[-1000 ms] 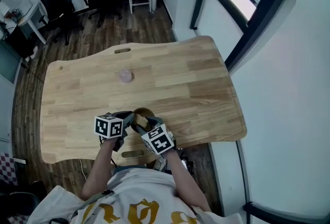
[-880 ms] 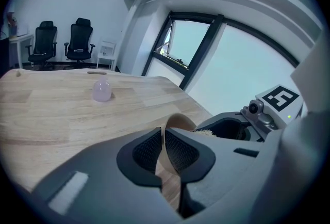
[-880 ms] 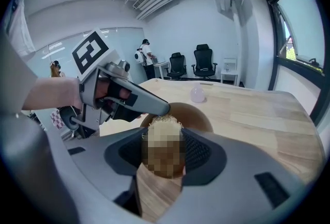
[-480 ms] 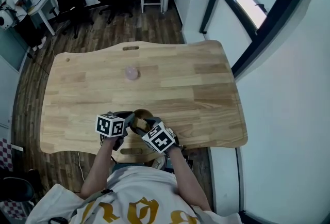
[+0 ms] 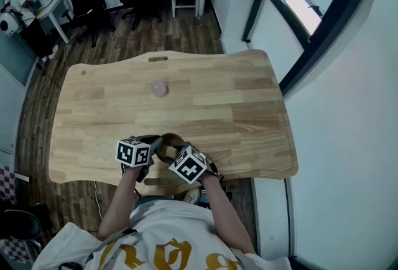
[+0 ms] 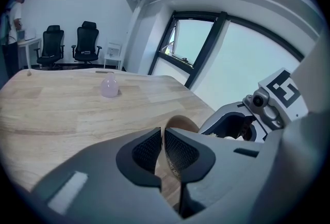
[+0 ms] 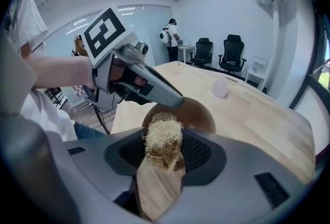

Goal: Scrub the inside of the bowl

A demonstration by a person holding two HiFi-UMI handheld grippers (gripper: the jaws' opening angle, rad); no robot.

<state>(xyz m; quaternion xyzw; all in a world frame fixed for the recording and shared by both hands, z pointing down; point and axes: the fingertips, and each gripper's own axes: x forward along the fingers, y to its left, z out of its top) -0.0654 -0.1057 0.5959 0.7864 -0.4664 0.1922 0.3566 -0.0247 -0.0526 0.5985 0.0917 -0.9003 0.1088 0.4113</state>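
Scrubbing looks to us the step in hand: our left hand-held gripper is pinched narrow on the rim of the round brown wooden bowl, low centre in the head view, near the front edge of the pale wooden tabletop. Our right hand-held gripper clamps a straw-coloured fibrous scrubbing pad at the bowl's near rim. Next, we judge, it must press into the hollow and sweep round.

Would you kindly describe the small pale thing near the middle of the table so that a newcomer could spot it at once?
Look at the large wooden table. Near its middle, well away from the brown bowl at the person's edge, sits a small, rounded, translucent pinkish object. It stands alone on bare wood, pale and glassy where the bowl is dark.
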